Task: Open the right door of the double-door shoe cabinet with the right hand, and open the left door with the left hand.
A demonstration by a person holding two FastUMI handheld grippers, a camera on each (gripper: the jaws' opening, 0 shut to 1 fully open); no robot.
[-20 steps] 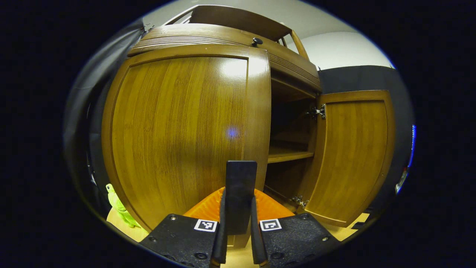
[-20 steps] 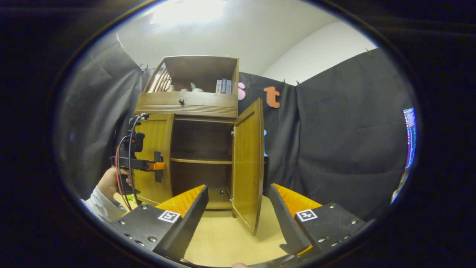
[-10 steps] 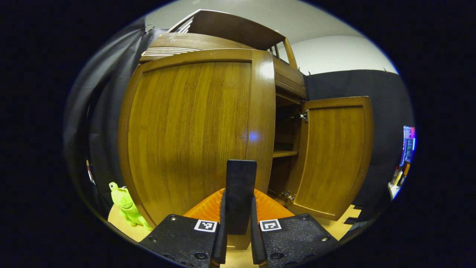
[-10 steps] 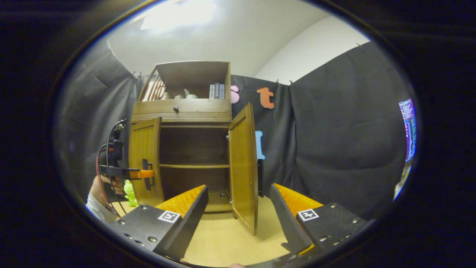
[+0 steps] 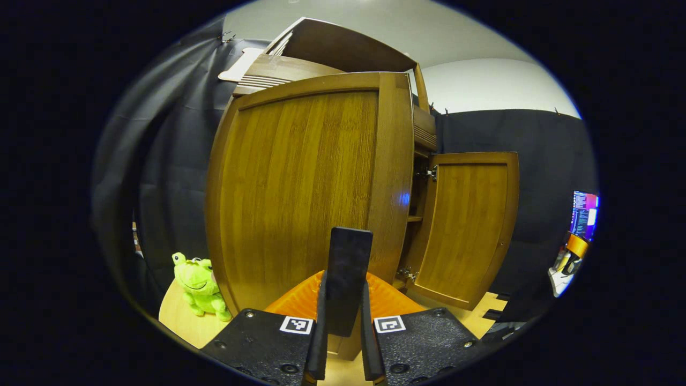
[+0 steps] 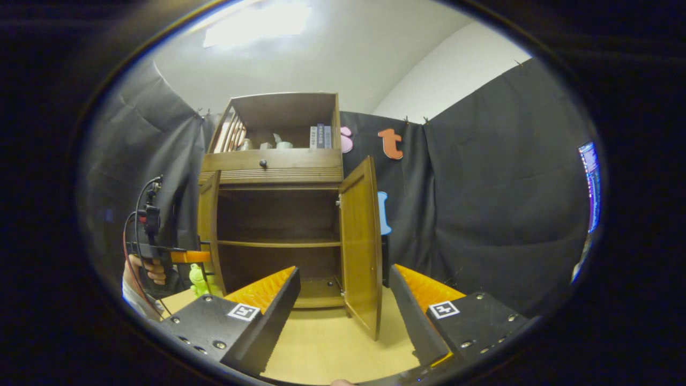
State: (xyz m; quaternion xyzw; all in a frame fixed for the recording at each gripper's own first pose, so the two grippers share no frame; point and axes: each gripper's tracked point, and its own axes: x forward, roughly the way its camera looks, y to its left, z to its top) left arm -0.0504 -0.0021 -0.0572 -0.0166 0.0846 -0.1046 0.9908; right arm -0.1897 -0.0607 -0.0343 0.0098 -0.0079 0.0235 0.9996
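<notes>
The left gripper [image 5: 343, 300] has its jaws clamped on the dark handle [image 5: 347, 279] of the left door [image 5: 305, 193], which rises straight ahead of them. In the right gripper view that same gripper [image 6: 206, 256] sits at the door's outer edge, held by a hand [image 6: 144, 268], and the left door [image 6: 206, 214] stands swung wide, nearly edge-on. A green plush frog [image 5: 199, 285] sits on the floor to the left of the left jaws.

The right gripper [image 6: 343, 300] hangs free with its jaws wide apart, nothing between them. The shoe cabinet [image 6: 273, 214] stands ahead of them, its inner shelf [image 6: 276, 244] exposed. The right door [image 6: 362, 241] stands open just beyond the gap between the jaws. Above, books [image 6: 320, 136] stand in the top compartment; the pale items beside them are too small to identify, possibly ornaments.
</notes>
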